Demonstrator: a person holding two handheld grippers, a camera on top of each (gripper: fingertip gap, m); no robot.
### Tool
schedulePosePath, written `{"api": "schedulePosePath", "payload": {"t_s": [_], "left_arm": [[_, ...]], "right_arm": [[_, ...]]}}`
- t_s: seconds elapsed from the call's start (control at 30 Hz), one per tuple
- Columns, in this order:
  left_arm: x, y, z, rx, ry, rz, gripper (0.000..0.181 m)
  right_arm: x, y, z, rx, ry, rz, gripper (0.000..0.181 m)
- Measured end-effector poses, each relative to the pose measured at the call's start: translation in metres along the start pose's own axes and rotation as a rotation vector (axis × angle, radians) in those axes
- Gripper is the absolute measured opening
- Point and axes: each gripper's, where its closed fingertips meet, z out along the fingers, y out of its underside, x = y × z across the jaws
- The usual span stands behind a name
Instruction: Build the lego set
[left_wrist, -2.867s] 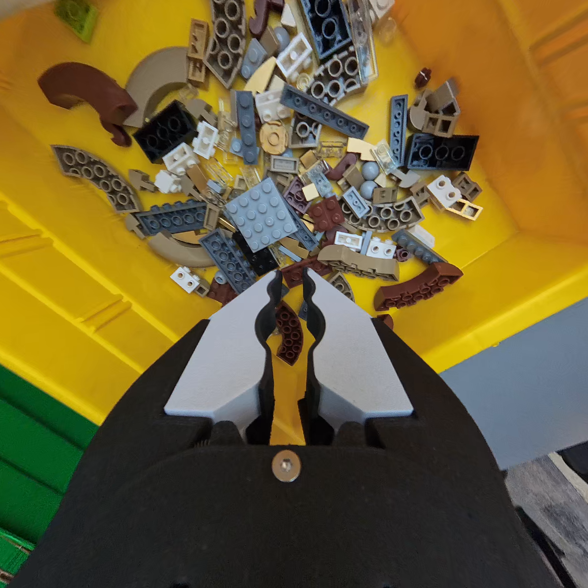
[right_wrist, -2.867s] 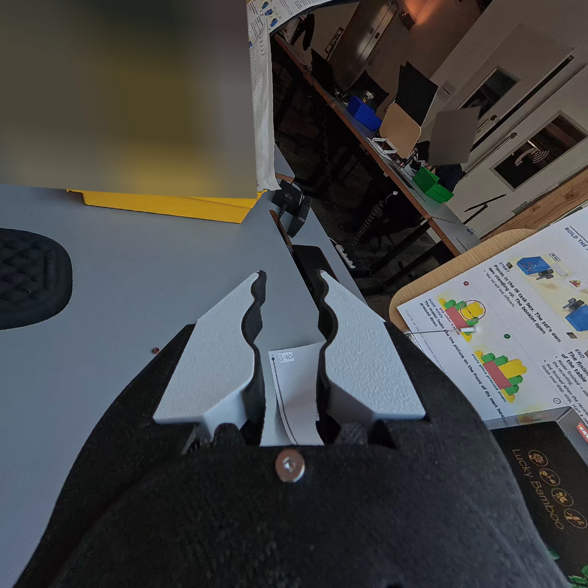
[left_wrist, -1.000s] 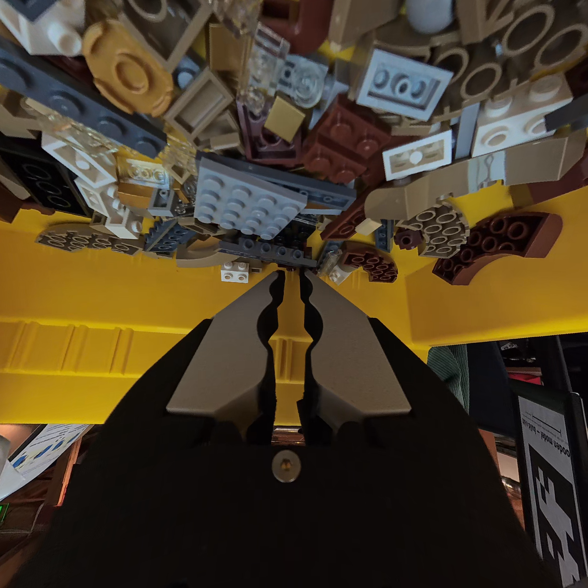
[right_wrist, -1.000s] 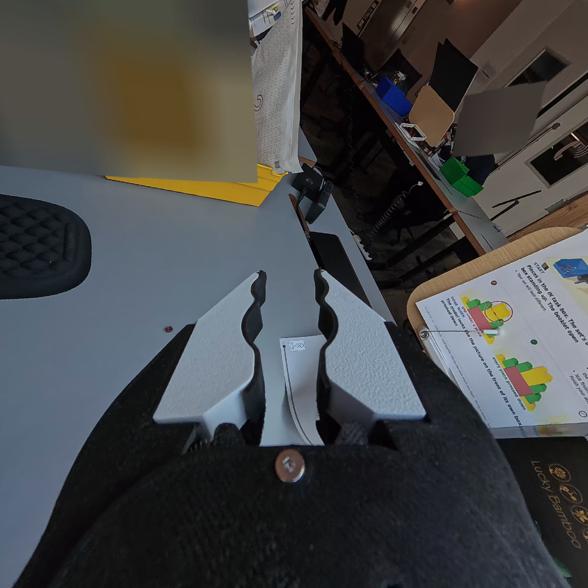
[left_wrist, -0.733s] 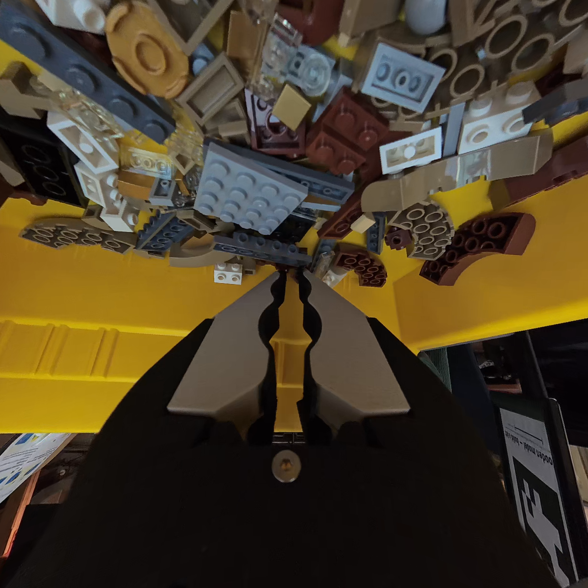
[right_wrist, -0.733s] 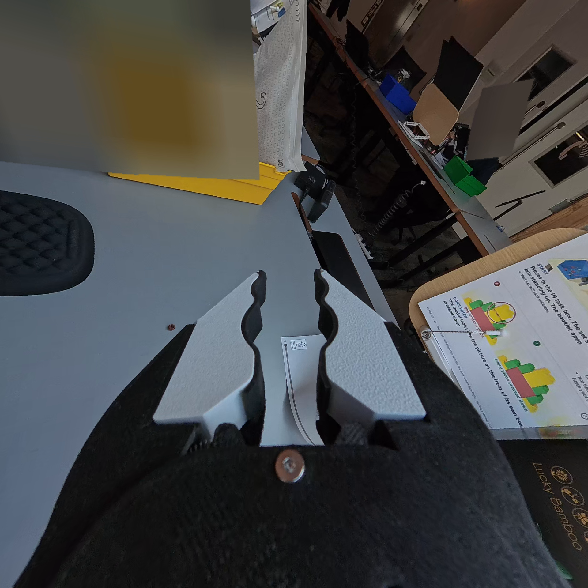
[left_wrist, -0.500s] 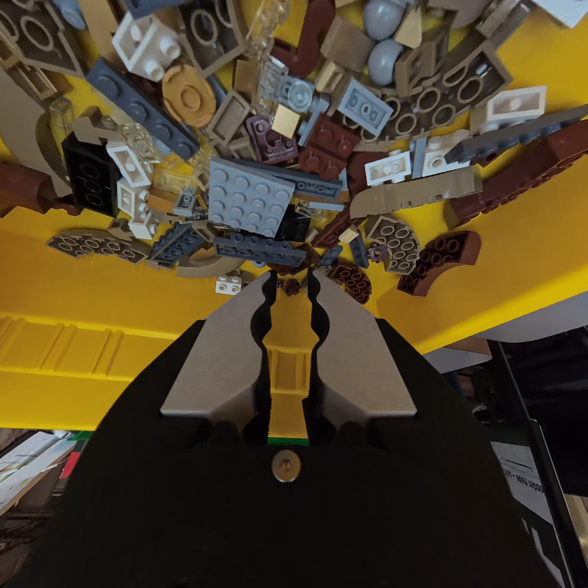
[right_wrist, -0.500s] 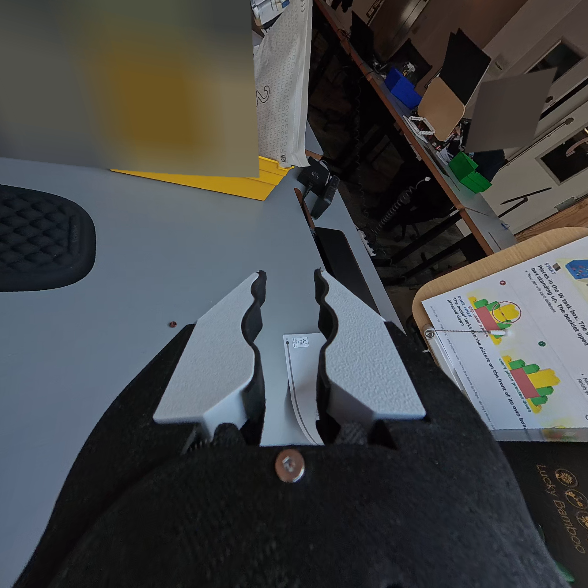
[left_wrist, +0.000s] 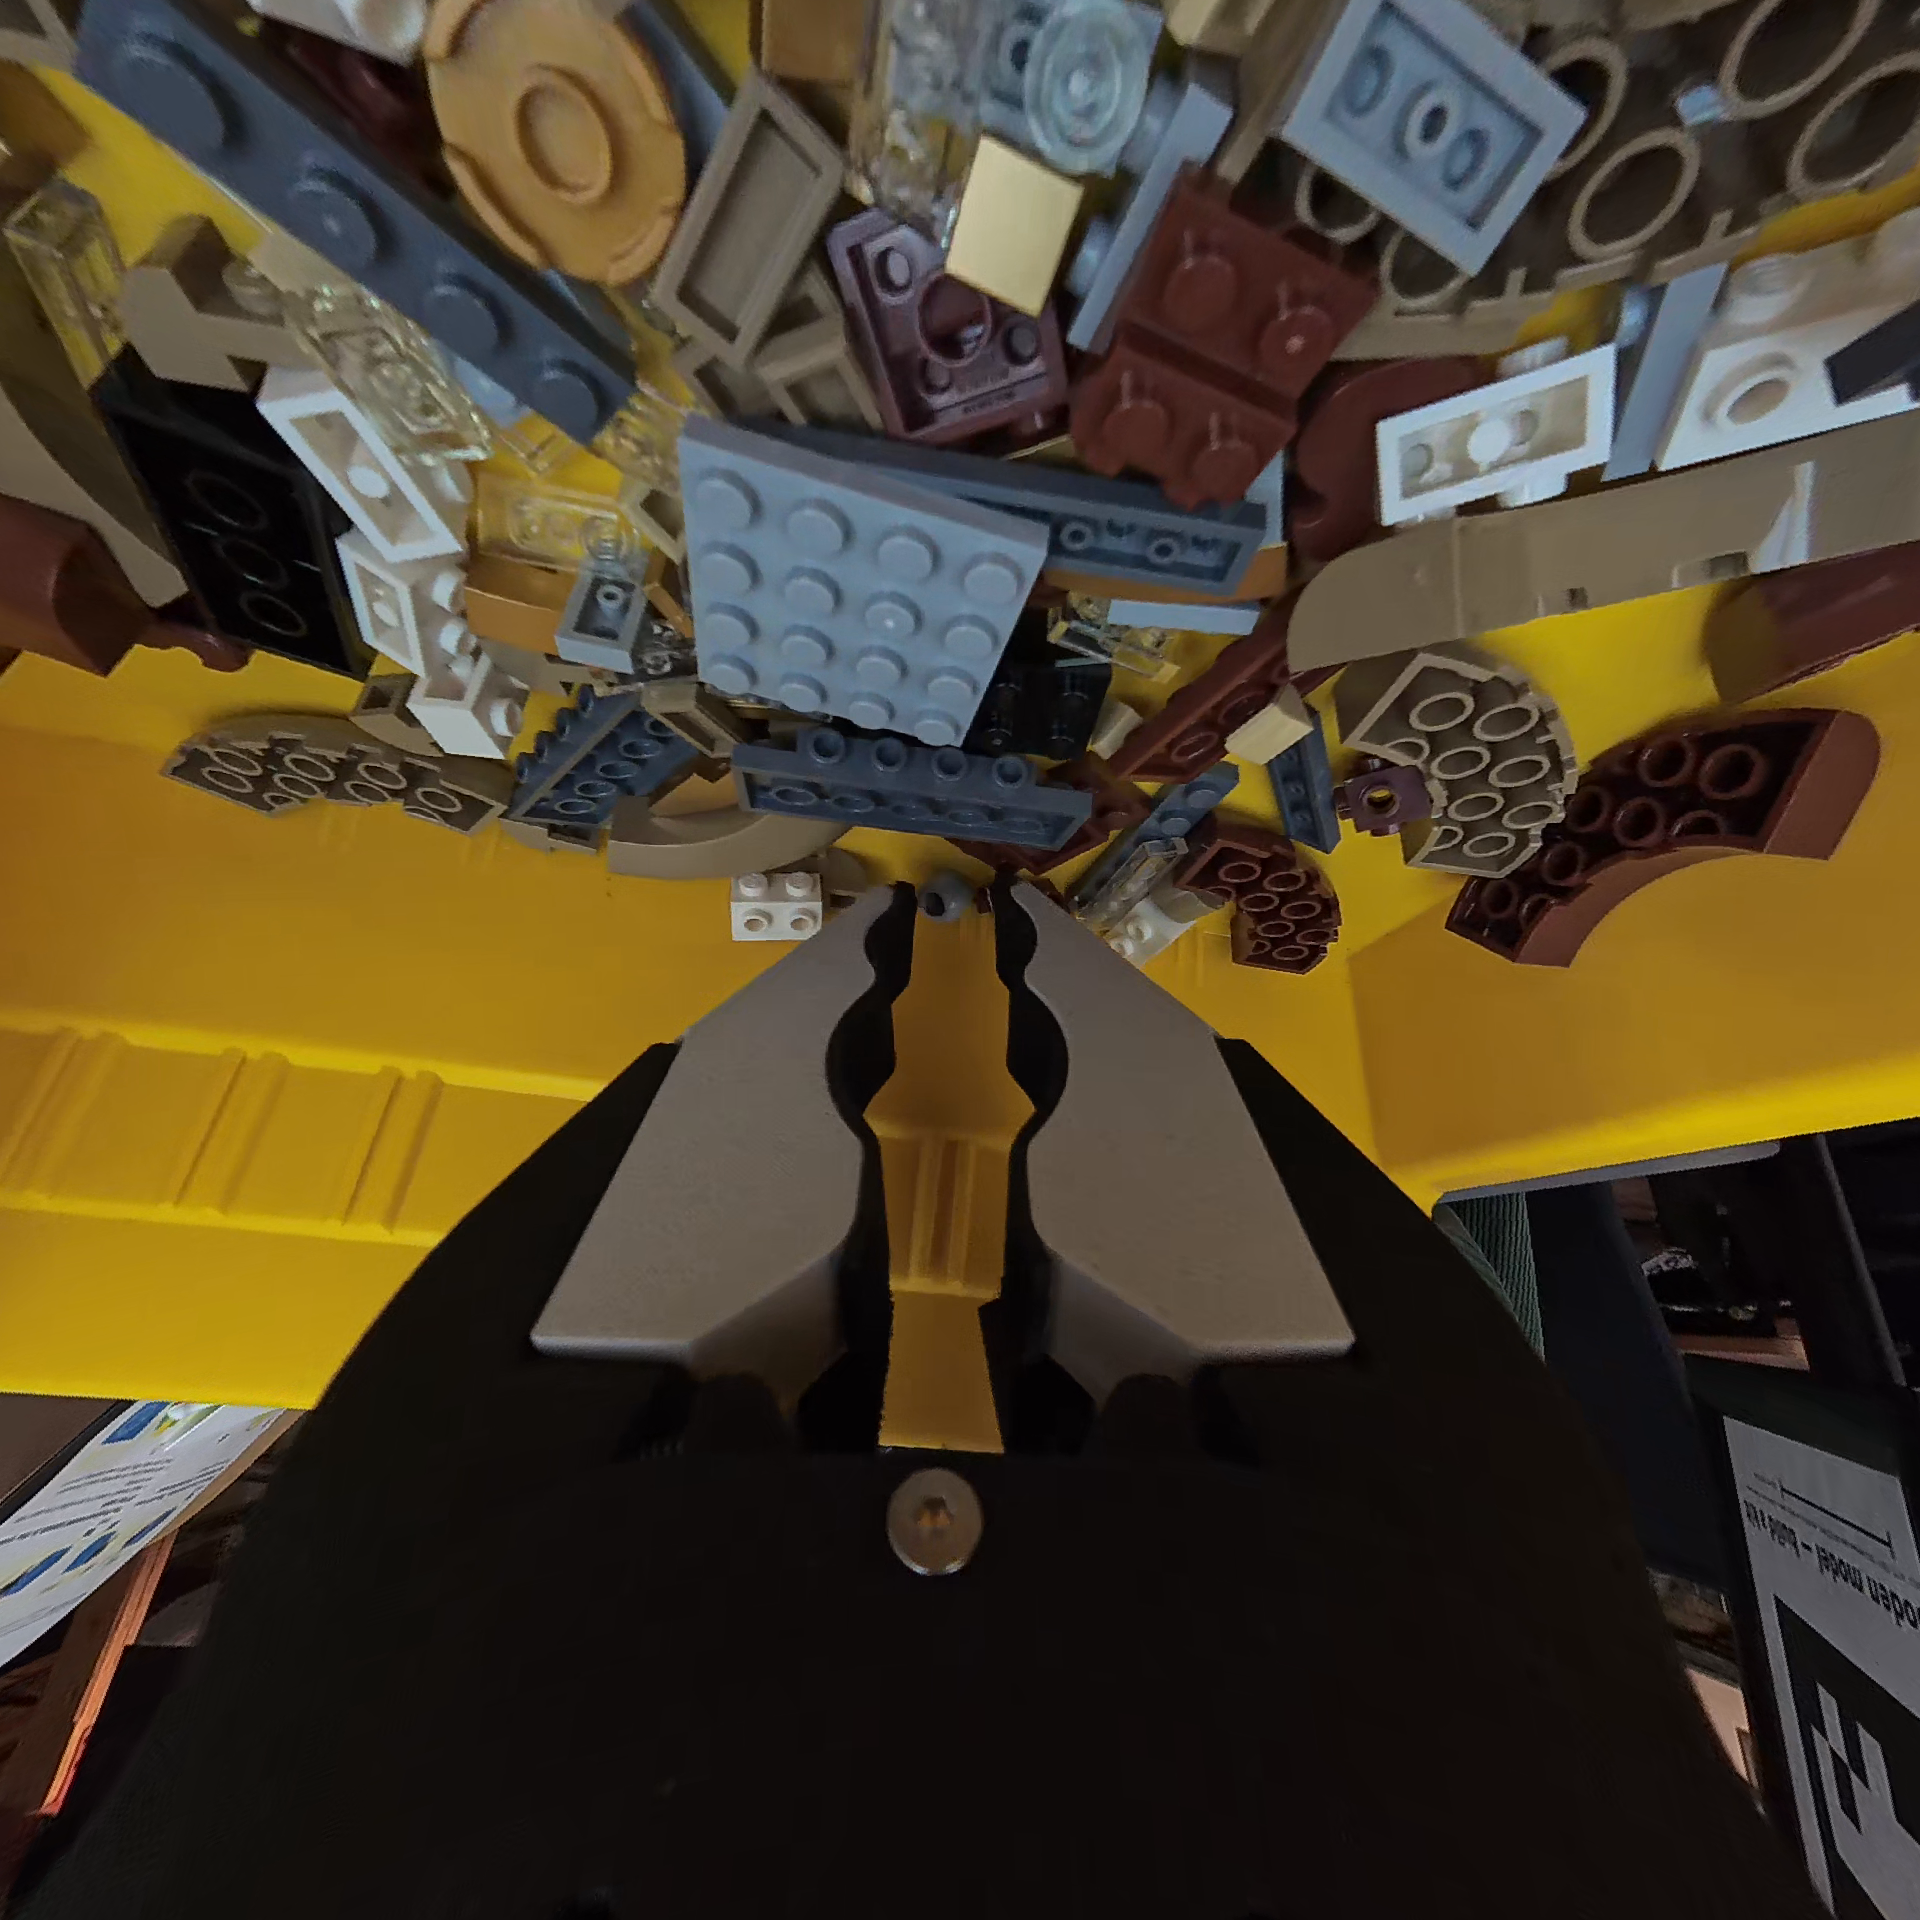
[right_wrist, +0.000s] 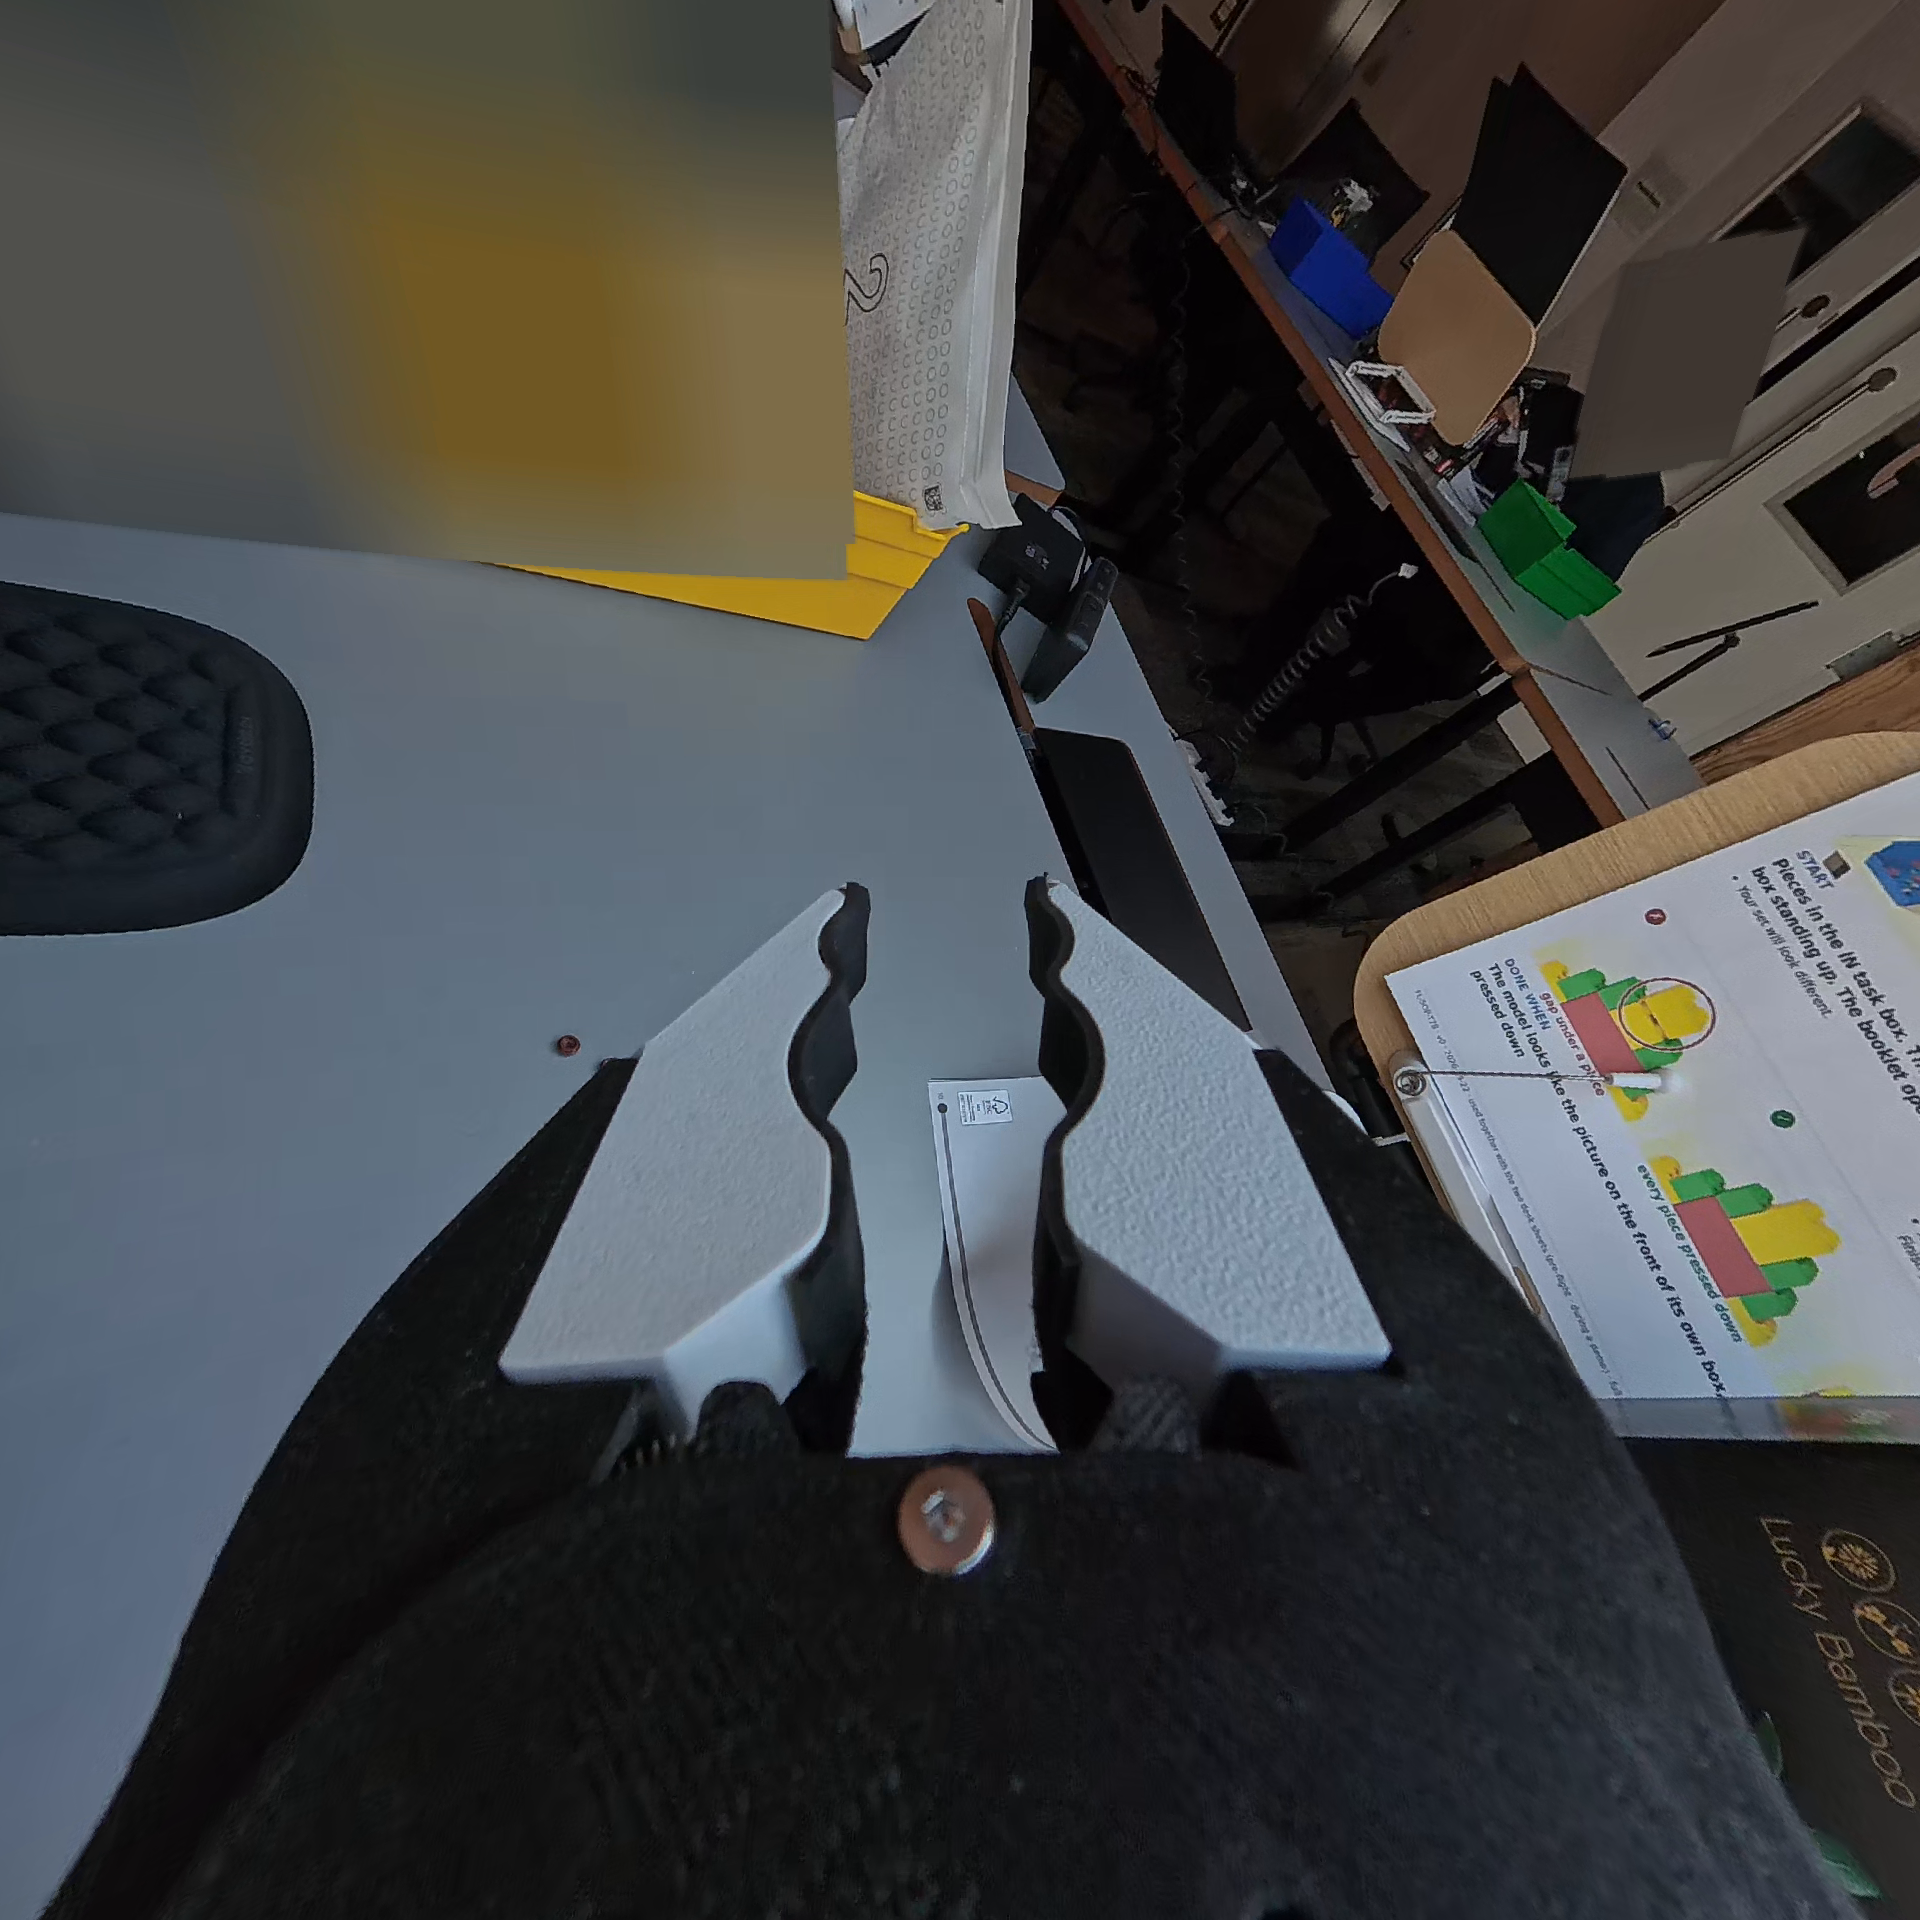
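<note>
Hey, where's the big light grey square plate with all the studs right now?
Left wrist view, upper centre: the light grey square plate lies on the pile in the yellow bin, just beyond the left gripper.

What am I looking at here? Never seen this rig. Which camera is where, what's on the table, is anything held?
There is no robot: a person holds a two-finger claw in each hand, and each claw carries a wide-angle camera that looks forward along its fingers.

The left wrist view shows the left claw reaching into a yellow bin of loose lego pieces. Its fingers stand slightly apart, and a tiny grey round piece sits at their tips; whether it is gripped I cannot tell. A light grey studded plate lies on top of the pile.

The right wrist view shows the right claw open and empty over a grey table. On or beside that table are a black padded mat, a white paper sheet and, at the right, a printed instruction sheet and a dark box.
</note>
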Motion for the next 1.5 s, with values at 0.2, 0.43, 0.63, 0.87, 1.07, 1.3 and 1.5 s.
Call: {"api": "schedulePosePath", "payload": {"t_s": [0.2,0.43,0.63,0.87,1.07,1.3,1.5], "left_arm": [[0.003,0.002,0.001,-0.008,0.011,-0.011,0.015],[0.007,0.002,-0.002,-0.011,0.005,-0.029,0.017],[0.011,0.003,-0.001,-0.011,0.034,-0.043,0.015],[0.017,0.003,0.004,-0.01,0.11,-0.084,0.013],[0.018,0.005,0.001,-0.007,0.101,-0.109,0.019],[0.019,0.004,0.002,-0.023,0.115,-0.114,0.018],[0.024,0.005,0.005,-0.069,0.133,-0.085,0.008]], "right_arm": [[-0.001,0.0,0.001,-0.001,-0.004,-0.001,0.031],[-0.001,-0.001,0.0,0.003,-0.006,-0.002,0.031],[-0.003,0.0,0.002,-0.003,-0.013,-0.001,0.031],[-0.004,0.0,0.003,-0.005,-0.014,-0.004,0.031],[-0.005,0.002,0.005,-0.01,-0.021,-0.004,0.031],[-0.005,0.001,0.004,-0.01,-0.02,-0.008,0.031],[-0.005,0.002,0.003,-0.013,-0.021,-0.007,0.031]]}}
